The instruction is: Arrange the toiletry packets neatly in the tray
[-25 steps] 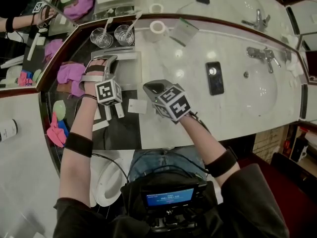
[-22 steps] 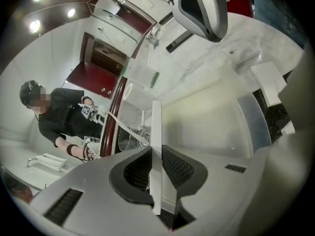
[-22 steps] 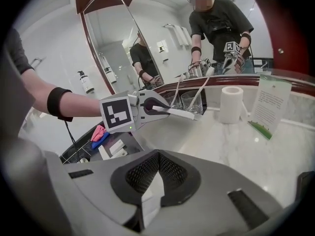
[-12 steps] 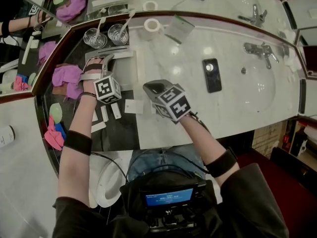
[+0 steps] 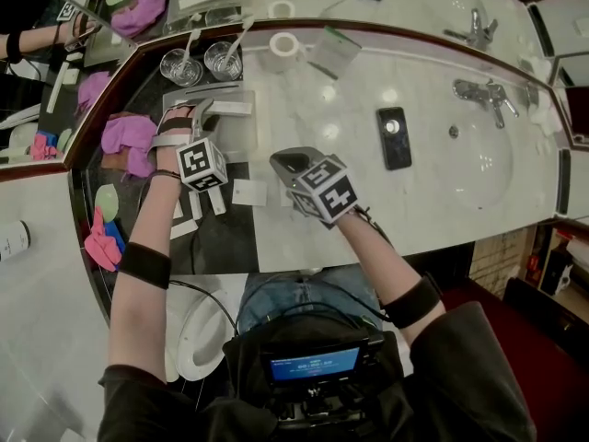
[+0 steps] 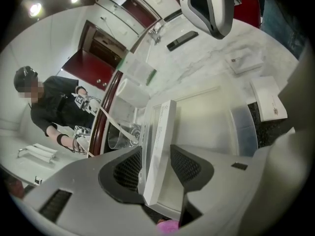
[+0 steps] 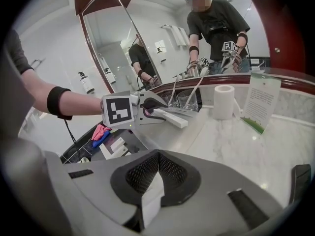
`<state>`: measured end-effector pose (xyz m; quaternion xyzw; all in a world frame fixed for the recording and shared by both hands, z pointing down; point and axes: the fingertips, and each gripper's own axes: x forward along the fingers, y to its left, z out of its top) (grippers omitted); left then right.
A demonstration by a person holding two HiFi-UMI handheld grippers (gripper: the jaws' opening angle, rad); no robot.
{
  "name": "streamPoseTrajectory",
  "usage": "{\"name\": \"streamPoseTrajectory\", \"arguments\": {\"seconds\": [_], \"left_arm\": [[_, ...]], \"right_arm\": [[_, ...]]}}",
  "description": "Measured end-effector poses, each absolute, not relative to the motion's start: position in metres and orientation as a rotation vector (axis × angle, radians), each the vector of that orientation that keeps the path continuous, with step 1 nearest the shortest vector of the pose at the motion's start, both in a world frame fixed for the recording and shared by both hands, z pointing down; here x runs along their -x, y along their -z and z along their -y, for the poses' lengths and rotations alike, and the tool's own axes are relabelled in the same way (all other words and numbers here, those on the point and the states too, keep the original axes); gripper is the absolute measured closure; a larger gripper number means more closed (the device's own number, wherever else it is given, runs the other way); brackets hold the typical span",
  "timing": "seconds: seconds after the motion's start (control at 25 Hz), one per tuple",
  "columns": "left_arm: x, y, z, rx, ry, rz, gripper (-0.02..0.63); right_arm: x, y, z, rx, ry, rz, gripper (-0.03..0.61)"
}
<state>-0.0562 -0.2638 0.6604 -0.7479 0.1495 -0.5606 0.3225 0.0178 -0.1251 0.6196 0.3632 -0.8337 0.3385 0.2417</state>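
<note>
Jaws of the left gripper (image 6: 156,167) stand partly apart, having just been opening. A long white box (image 6: 160,132) stands on its edge between them. The right pad is clear of the box; whether the left pad touches it cannot be determined. The box rests inside the white tray (image 6: 209,114), at the edge nearest the two glasses (image 5: 204,64).

A pink cloth (image 5: 124,138) lies on the dark counter left of the tray. Several white packets (image 5: 198,212) lie loose on the dark surface near the tray's front edge. One square packet (image 5: 248,191) lies on the marble counter (image 5: 350,182), between the two grippers.

Jaws of the right gripper (image 7: 156,173) are closed on a thin white packet (image 7: 150,200), held over the marble just right of the tray. Further right lie a black phone (image 5: 394,138) and the basin (image 5: 483,168).
</note>
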Motion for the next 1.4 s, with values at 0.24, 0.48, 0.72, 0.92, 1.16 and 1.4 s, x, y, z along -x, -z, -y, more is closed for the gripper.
{"name": "streamPoseTrajectory", "arguments": {"seconds": [0.24, 0.48, 0.72, 0.92, 1.16, 1.4], "left_arm": [[0.054, -0.64, 0.263, 1.963, 1.479, -0.429, 0.431], [0.055, -0.606, 0.248, 1.967, 1.474, -0.485, 0.432], [0.058, -0.558, 0.204, 2.013, 1.413, -0.576, 0.56], [0.065, -0.526, 0.144, 2.173, 1.389, -0.708, 0.612], [0.074, -0.497, 0.081, 2.406, 1.302, -0.985, 0.612], [0.074, -0.493, 0.033, 2.698, 1.128, -1.224, 0.612]], "right_arm": [[-0.02, -0.609, 0.116, -0.977, -0.904, 2.286, 0.577], [-0.026, -0.587, 0.108, -0.97, -0.865, 2.309, 0.577], [-0.034, -0.567, 0.095, -0.95, -0.818, 2.346, 0.577], [-0.039, -0.557, 0.077, -0.909, -0.774, 2.366, 0.577], [-0.053, -0.543, 0.055, -0.893, -0.739, 2.376, 0.577], [-0.067, -0.539, 0.038, -0.874, -0.712, 2.386, 0.577]]}}
